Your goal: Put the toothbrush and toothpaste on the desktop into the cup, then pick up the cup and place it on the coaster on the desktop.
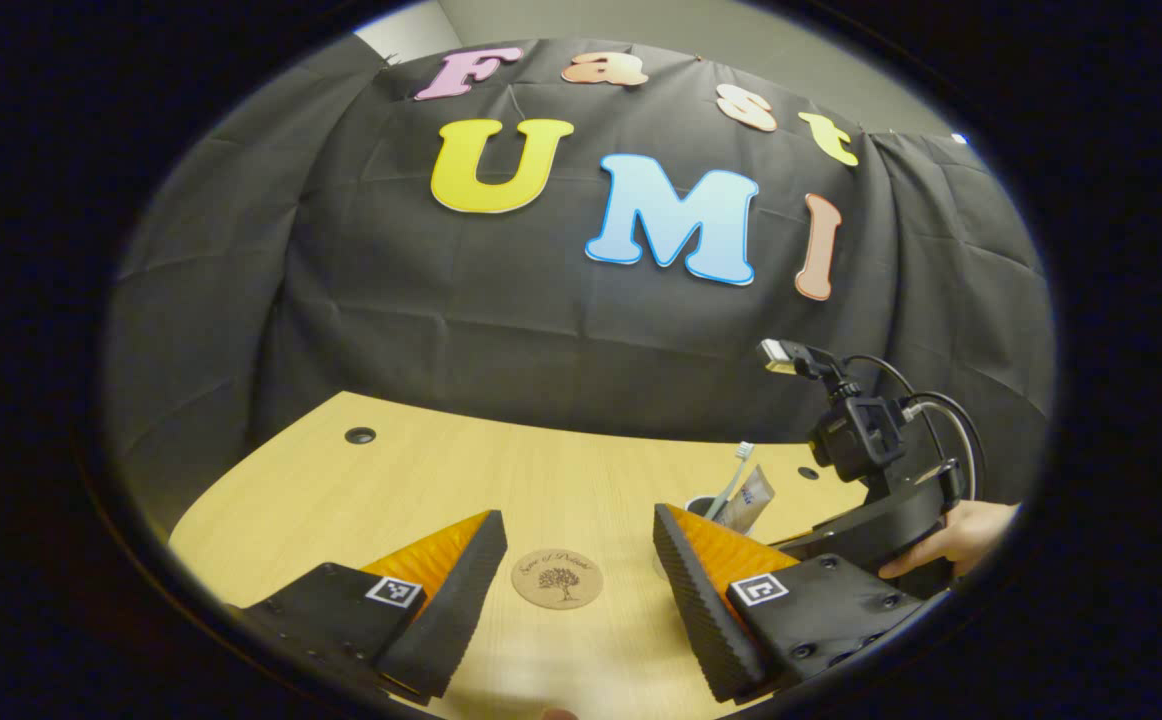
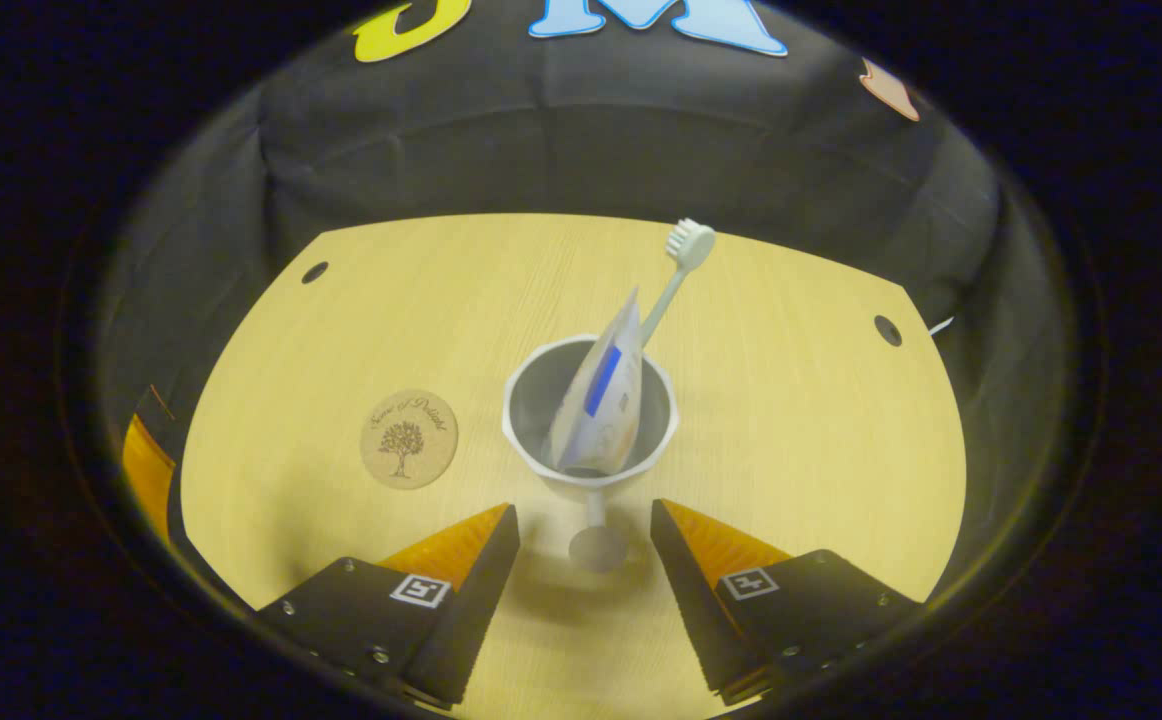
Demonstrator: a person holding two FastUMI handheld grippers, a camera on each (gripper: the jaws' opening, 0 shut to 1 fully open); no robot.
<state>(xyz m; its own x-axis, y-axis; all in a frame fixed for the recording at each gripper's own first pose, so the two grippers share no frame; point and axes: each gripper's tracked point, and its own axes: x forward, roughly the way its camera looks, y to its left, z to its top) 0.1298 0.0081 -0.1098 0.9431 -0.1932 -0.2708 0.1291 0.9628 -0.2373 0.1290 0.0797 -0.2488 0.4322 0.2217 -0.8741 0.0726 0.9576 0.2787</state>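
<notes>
Cork coaster [image 2: 408, 438] lies bare on the table [image 2: 791, 420], left of the cup [image 2: 541, 400], a little apart from it. Toothbrush [image 2: 686, 245] and toothpaste [image 2: 606, 395] already stand tilted inside the cup, so loading looks done; lifting and placing remain. Right tool [image 2: 581, 540] is spread, its fingers flanking the cup's handle just short of the cup body, gripping nothing. Left tool [image 1: 581, 575] is spread too, hovering near the coaster. Nothing blocks the short path leftward.
</notes>
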